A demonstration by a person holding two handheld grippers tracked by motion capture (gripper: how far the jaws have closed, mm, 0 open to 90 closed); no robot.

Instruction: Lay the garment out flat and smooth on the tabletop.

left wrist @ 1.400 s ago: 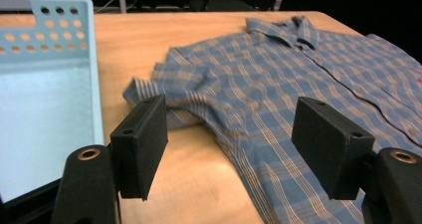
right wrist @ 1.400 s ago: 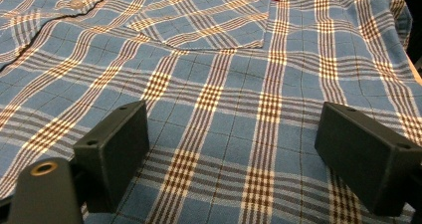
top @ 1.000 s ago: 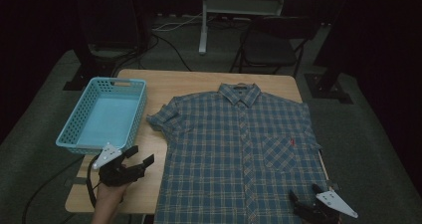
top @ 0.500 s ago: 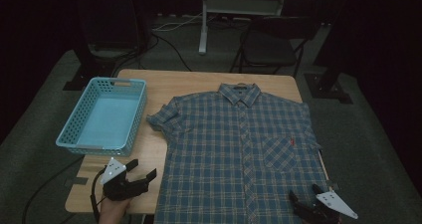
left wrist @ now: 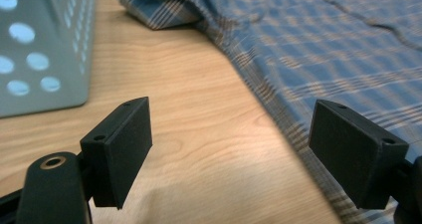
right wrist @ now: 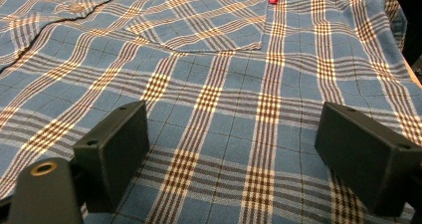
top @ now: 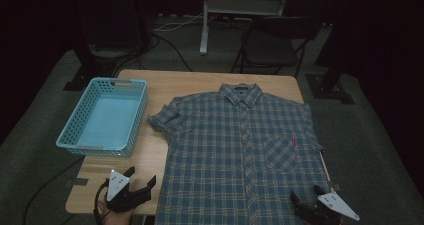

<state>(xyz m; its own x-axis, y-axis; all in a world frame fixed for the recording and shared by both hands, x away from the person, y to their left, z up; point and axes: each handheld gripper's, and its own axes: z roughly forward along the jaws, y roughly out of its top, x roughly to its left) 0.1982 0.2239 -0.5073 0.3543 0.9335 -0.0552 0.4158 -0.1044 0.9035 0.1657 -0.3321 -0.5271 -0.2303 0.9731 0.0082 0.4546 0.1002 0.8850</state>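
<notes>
The left gripper (top: 141, 181) has dropped beside the shirt (top: 240, 155) hem, jaws just widened and empty; the right gripper (top: 305, 200) waits wide over it — a hem grab looks near.

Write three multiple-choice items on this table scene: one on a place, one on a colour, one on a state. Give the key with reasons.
1. Where does the basket stand?
A. on the shirt
B. left of the shirt on the table
C. on the floor

2. What colour is the shirt?
A. blue plaid
B. plain red
C. plain white

3. How is the left claw?
A. shut on the shirt
B. shut on the basket
C. open, holding nothing

Key: 1 B, the basket sits on the table beside the shirt's sleeve. 2 A, blue checks show throughout. 3 C, bare wood lies between its spread jaws.
</notes>
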